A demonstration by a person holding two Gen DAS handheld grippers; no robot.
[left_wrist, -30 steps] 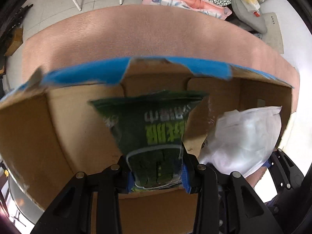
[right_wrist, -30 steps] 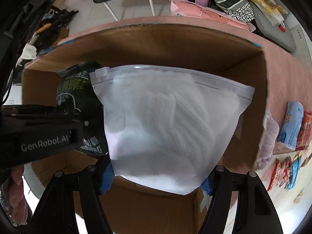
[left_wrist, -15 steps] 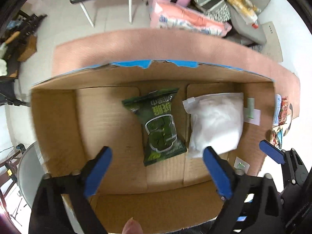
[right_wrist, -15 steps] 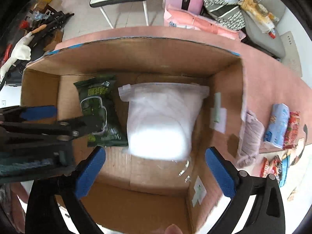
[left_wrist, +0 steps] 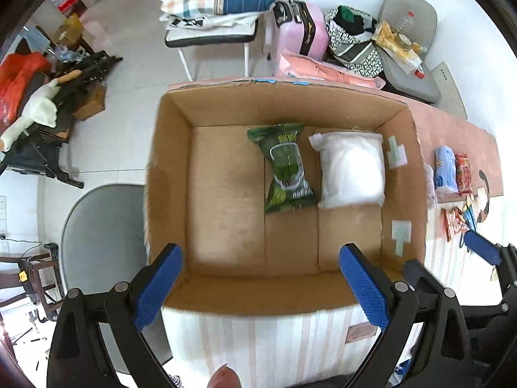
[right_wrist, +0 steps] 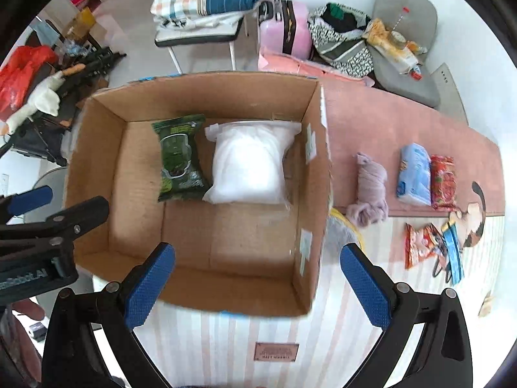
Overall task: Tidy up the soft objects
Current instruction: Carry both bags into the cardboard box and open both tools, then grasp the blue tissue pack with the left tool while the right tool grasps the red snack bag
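Observation:
An open cardboard box [left_wrist: 168, 168] [right_wrist: 316, 168] stands on the striped and pink table cover. On its floor lie a green wipes pack [left_wrist: 284, 168] [right_wrist: 179, 158] and, to its right, a white zip bag [left_wrist: 350, 169] [right_wrist: 248, 165]. My left gripper [left_wrist: 260, 286] hangs high over the box's near wall, open, nothing between its blue pads. High over the near right corner of the box my right gripper [right_wrist: 257, 286] is open too, and empty. A mauve knitted bundle [right_wrist: 371, 190], a light blue pack [right_wrist: 415, 174] [left_wrist: 445, 171] and a red pack [right_wrist: 443, 181] lie on the table right of the box.
More small snack packets [right_wrist: 423, 245] lie near the table's right edge. A grey round chair [left_wrist: 100, 242] stands left of the box. Behind the table are a chair with folded bedding [left_wrist: 213, 9], a pink suitcase [left_wrist: 300, 29] and a grey seat with clutter [left_wrist: 407, 45].
Both grippers let go: the green pack and the white bag now lie on the box floor. Both grippers rose out of the box with jaws wide open.

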